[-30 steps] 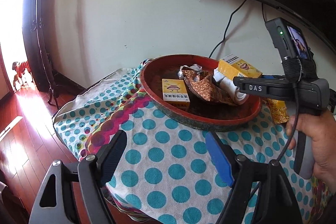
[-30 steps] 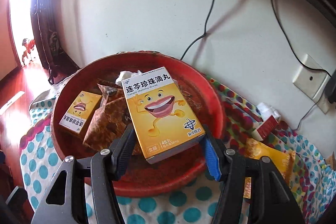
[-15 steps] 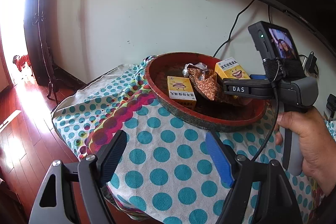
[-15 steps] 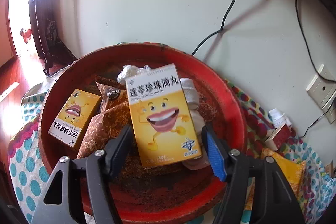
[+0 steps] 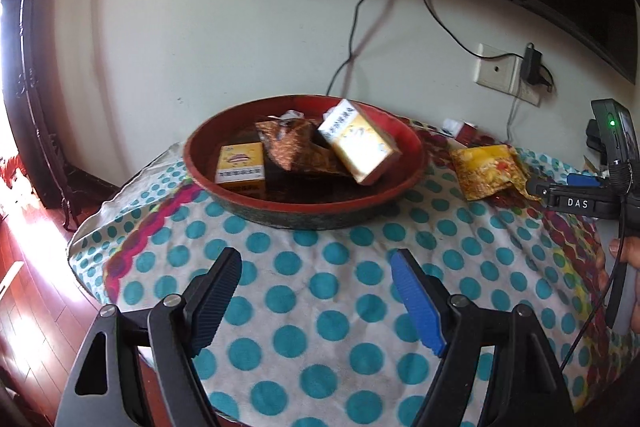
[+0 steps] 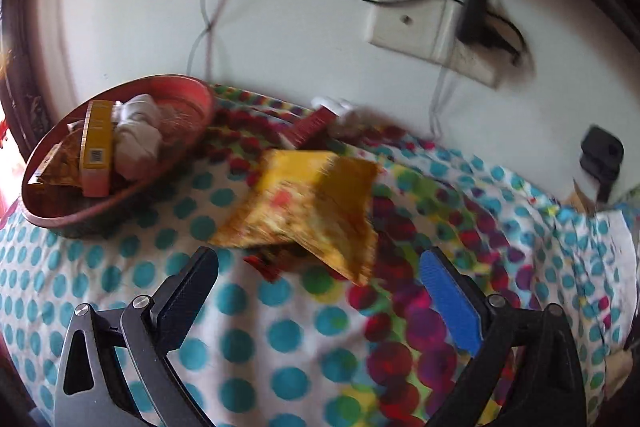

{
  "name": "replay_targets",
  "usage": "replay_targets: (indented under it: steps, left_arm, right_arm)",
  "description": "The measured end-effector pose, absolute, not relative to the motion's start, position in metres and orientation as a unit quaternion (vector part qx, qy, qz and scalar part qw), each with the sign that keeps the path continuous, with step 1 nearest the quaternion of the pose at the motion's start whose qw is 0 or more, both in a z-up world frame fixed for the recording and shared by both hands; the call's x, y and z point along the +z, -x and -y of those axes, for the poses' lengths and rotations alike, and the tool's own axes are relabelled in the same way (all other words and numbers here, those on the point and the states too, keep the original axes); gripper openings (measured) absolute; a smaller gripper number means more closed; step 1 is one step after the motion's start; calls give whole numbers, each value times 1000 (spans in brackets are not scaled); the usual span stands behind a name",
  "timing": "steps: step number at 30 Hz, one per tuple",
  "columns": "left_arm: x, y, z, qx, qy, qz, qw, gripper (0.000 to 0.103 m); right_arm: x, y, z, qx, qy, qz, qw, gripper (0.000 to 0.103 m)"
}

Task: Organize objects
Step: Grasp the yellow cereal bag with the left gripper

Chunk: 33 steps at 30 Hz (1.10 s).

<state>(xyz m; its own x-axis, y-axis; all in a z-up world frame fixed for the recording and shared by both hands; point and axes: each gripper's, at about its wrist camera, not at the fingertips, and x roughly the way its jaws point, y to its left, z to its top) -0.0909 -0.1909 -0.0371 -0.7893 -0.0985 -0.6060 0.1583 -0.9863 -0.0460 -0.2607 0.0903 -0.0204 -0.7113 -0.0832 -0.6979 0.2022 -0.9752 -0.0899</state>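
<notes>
A round red tray (image 5: 208,135) (image 6: 192,95) sits on the dotted tablecloth. In it a large yellow box (image 5: 360,145) (image 6: 96,147) leans tilted on a brown foil packet (image 5: 292,147), beside a small yellow box (image 5: 240,167) and a white roll (image 6: 140,135). A yellow snack packet (image 5: 486,167) (image 6: 316,203) lies on the cloth right of the tray. My right gripper (image 6: 320,287) is open and empty, just in front of that packet. My left gripper (image 5: 316,291) is open and empty, over the cloth in front of the tray.
A red and white box (image 6: 316,119) lies by the wall behind the snack packet. A wall socket (image 6: 408,23) with a black plug and hanging cables is above. A black device (image 6: 602,155) stands at the right. The table edge drops to wooden floor on the left.
My right gripper opened and let go of the large yellow box, which now lies in the tray. The gripper swung right and back to the snack packet. The left gripper drew back a little.
</notes>
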Motion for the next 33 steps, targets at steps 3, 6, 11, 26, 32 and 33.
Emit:
replay_targets:
  steps: [3,6,11,26,32,33]
  left_arm:
    - [-40,107,156,-943,-330,-43,31,80]
    - [-34,130,113,-945,-327,-22,-9,80]
    - [-35,183,53,-936,-350,13,-45,81]
    - [-69,310,-23,-904,-410,103,-61,87]
    - [-75,335,-25,-904,-416,93,-27,97]
    - [-75,340,-24,-902,-423,85,-21,97]
  right_arm:
    - [-30,263,-128,-920,-383,-68,52,101]
    - [-37,262,-155,-918,-390,-59,38,101]
    - [-46,259,-181,-914,-403,-29,21,101]
    - [-60,267,-211,-895,-441,54,27,103]
    - [-59,266,-216,-897,-435,73,38,103]
    - [-59,265,-217,-897,-434,77,39,103]
